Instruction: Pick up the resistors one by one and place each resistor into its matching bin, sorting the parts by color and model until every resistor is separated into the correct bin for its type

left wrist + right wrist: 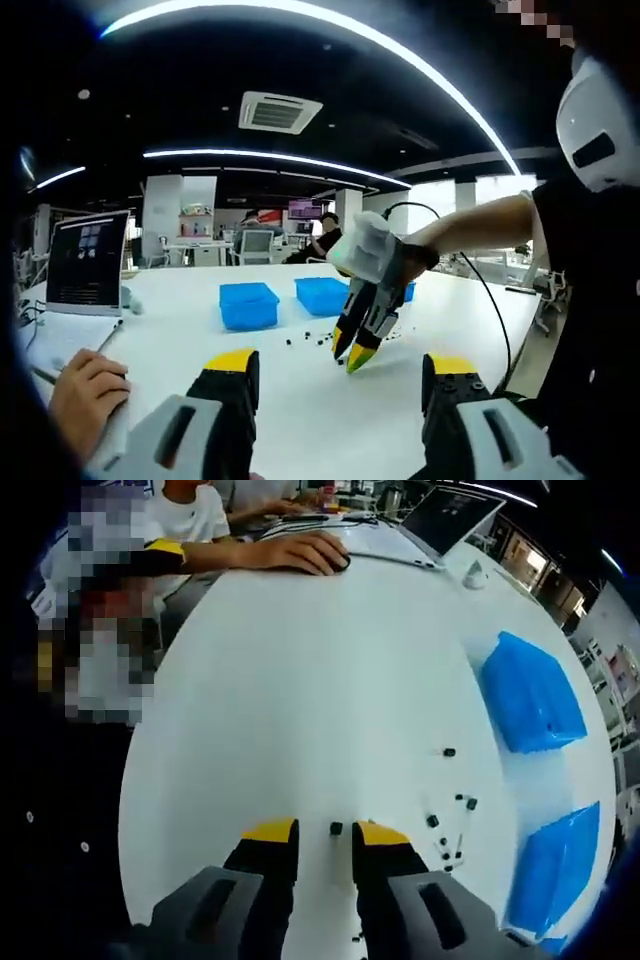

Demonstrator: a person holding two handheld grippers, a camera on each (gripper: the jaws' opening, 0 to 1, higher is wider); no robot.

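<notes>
Bright ceiling strips, fisheye warping, soft focus

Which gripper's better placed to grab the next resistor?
Right. The right gripper sits low over the table with a small black resistor between its open jaws; the left gripper hangs back, nothing between its jaws.

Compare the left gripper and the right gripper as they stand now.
The right gripper points down at the white table, jaws either side of a small black resistor; the left gripper is held back, level, with nothing between its jaws. Left jaws stand wider apart than right. Both have yellow-tipped black jaws.
</notes>
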